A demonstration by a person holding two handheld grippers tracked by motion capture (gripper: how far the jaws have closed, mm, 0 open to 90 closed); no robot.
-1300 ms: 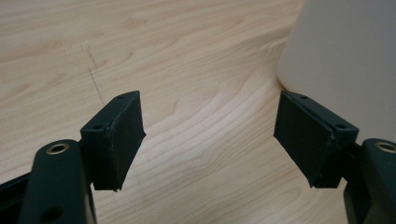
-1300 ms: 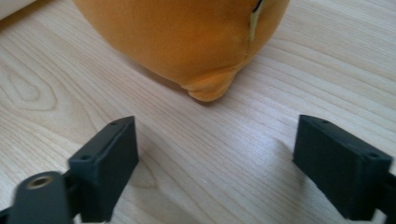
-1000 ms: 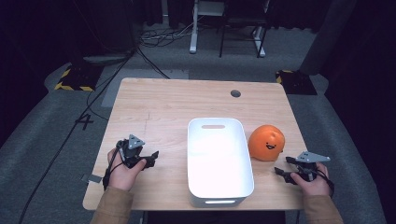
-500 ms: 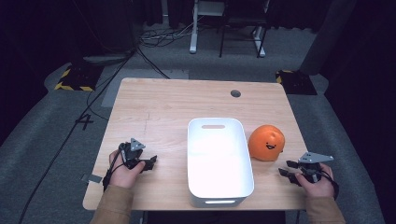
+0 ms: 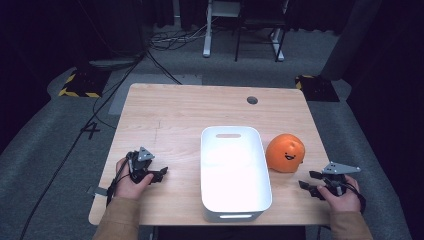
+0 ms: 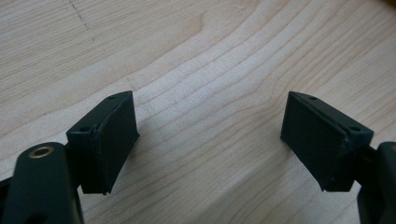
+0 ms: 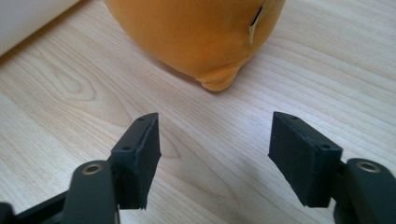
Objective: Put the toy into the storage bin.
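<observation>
An orange plush ball with a smiling face (image 5: 285, 152) lies on the wooden table (image 5: 190, 115), right of a white plastic tub (image 5: 234, 172). My right gripper (image 5: 306, 180) rests near the table's front right corner, pointing at the plush (image 7: 196, 32). It is open (image 7: 215, 140); its jaws have just been opening, with only bare wood between them. Left of the tub, my left gripper (image 5: 161, 174) lies low over the table. It is also open (image 6: 210, 121), and its jaws have just been opening wide over bare wood.
The tub holds nothing that I can see. A round cable hole (image 5: 252, 100) sits at the table's far edge. Beyond the table are grey carpet, cables (image 5: 165, 42) and desk legs (image 5: 206, 30). Bare wood stretches across the far half of the table.
The left hand has settled slightly lower toward the table. The right hand, the tub and the plush stay where they were.
</observation>
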